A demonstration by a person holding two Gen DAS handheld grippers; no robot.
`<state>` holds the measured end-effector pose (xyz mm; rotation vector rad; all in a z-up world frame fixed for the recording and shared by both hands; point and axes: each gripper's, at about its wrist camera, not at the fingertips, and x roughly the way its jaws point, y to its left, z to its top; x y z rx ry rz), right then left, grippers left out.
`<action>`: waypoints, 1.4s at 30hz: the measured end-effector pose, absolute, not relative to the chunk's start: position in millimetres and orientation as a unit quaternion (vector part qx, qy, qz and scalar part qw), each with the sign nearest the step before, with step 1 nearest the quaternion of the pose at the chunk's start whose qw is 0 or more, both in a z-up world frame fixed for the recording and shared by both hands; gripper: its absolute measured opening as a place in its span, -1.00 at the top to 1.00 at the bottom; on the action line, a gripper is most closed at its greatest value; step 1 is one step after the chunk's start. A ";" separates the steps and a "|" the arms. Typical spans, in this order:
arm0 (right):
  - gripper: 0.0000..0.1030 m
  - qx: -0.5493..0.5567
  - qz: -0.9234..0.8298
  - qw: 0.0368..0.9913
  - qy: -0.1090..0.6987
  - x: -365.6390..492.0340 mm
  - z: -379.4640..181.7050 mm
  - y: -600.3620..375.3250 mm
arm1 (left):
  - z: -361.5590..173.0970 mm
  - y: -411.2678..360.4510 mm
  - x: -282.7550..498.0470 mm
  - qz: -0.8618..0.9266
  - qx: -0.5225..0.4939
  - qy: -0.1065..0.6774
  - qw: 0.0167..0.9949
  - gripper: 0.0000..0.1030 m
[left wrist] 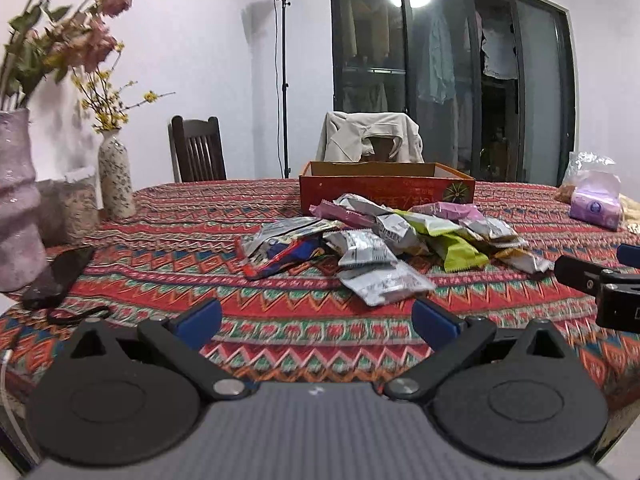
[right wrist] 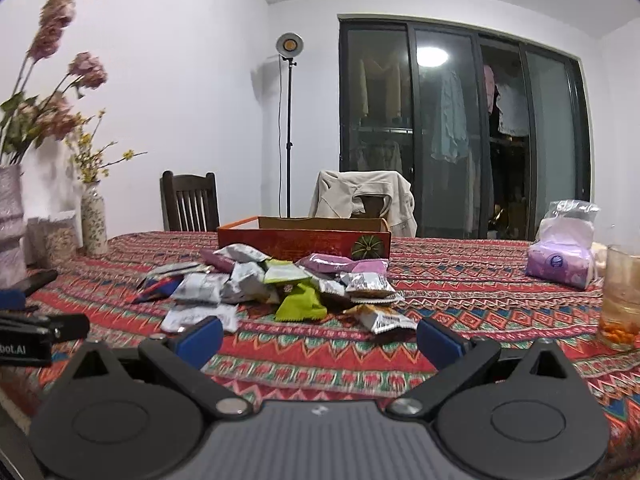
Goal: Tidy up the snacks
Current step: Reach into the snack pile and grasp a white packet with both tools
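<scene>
- Jaws of the left gripper (left wrist: 316, 322) and right gripper (right wrist: 320, 338) gape wide, holding nothing.
- Snack packets (left wrist: 384, 236) lie heaped mid-table ahead of both, apart from them, before the red box (left wrist: 384, 192).

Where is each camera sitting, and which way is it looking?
Left wrist view: sits on the left gripper, low over the table, facing the snack pile and red box; its blue fingers show, and the right gripper pokes in at the right edge.
Right wrist view: sits on the right gripper, facing the same way; its fingers show, and the left gripper is at the left edge.
Both share the pile, box, vases, chairs and glass doors.
</scene>
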<state>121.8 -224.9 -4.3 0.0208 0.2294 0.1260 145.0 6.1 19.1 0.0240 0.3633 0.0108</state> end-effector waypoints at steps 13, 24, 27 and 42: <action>-0.98 0.000 0.081 0.984 0.159 196.2 4.8 -223.0 | 24.4 -34.8 283.0 -0.022 0.019 0.233 0.972 -0.58; -0.79 -0.003 0.142 0.971 0.193 220.2 7.9 -215.3 | 15.2 -11.0 308.4 -0.043 -0.027 0.275 0.960 0.19; -0.79 -0.005 0.165 0.964 0.209 229.3 7.3 -200.1 | 29.4 12.1 276.2 -0.048 -0.030 0.244 0.968 0.19; -0.42 -0.070 0.207 0.925 0.312 278.0 -17.1 -89.7 | 22.9 73.5 237.8 -0.013 -0.048 0.277 0.959 0.19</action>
